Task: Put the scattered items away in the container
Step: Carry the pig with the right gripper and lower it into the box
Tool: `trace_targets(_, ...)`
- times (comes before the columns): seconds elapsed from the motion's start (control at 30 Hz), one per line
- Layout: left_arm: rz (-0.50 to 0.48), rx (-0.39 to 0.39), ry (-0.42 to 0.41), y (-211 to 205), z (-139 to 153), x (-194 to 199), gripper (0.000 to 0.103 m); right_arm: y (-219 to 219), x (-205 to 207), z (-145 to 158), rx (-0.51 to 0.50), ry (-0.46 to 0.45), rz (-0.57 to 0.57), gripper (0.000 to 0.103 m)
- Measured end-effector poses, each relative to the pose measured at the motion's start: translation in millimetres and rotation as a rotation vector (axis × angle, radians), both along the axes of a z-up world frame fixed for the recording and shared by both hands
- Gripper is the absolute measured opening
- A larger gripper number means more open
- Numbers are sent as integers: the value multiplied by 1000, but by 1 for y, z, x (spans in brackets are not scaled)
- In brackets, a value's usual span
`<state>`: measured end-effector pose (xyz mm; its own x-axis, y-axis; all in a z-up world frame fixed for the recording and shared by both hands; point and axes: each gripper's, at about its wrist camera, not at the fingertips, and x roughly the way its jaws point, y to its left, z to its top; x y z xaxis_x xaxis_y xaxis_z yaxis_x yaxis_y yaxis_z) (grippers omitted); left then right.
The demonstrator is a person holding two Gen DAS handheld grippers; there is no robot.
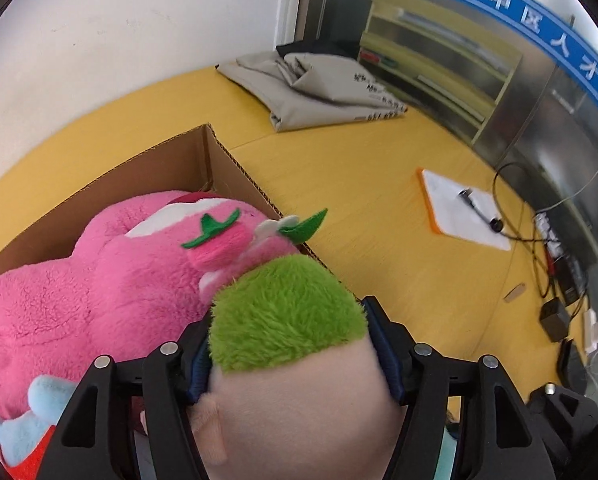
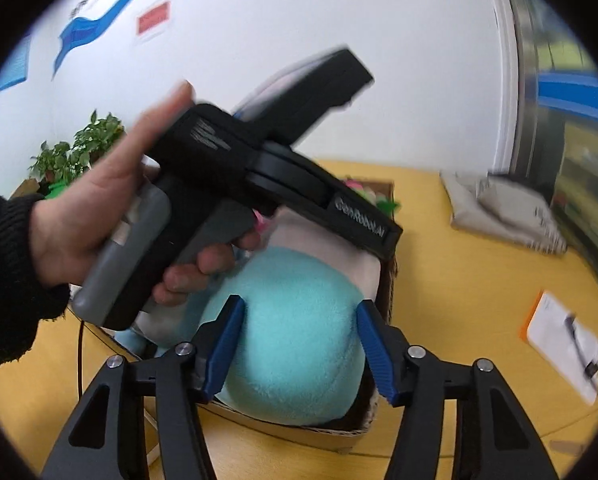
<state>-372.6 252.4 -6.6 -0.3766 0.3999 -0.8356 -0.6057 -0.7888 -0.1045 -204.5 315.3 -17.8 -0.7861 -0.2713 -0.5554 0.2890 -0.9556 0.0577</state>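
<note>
The box [image 1: 219, 148] sits on the yellow table [image 1: 379, 208]. Inside it a pink plush [image 1: 99, 272] fills the left and middle, with a pale-blue and red toy [image 1: 27, 420] at its near left corner. At the box's near right rim the left gripper [image 1: 289, 344] is clamped on a doll [image 1: 291, 360] with green hair and a peach face. In the right wrist view, the right gripper [image 2: 299, 344] straddles the doll's teal body [image 2: 299, 340] over the box; whether its pads press in, I cannot tell. Right of the box lie folded grey bags [image 1: 319, 88] and a notepad [image 1: 463, 208].
</note>
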Motion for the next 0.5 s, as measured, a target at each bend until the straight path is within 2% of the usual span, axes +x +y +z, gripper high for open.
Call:
trace_targets(0.1, -39, -37, 17, 4, 11, 12, 72, 6, -8, -23, -44, -110, -5, 54)
trace_targets(0.2, -51, 24, 60, -15, 43, 25, 71, 4, -4, -24, -36, -103, -17, 53)
trace_targets(0.27, -27, 69, 110, -29, 61, 30, 71, 7, -4, -24, -49, -115, -22, 53)
trace_targets(0.3, 4, 64, 132, -35, 66, 28, 71, 7, -4, -24, -44, -116, -20, 53)
trace_targets(0.4, 70, -27, 127, -40, 49, 13, 65, 10, -4, -25, -40, -131, -20, 53)
trace_targets(0.5, 57, -13, 82, -37, 24, 4, 65, 9, 4, -23, -45, -151, -26, 53)
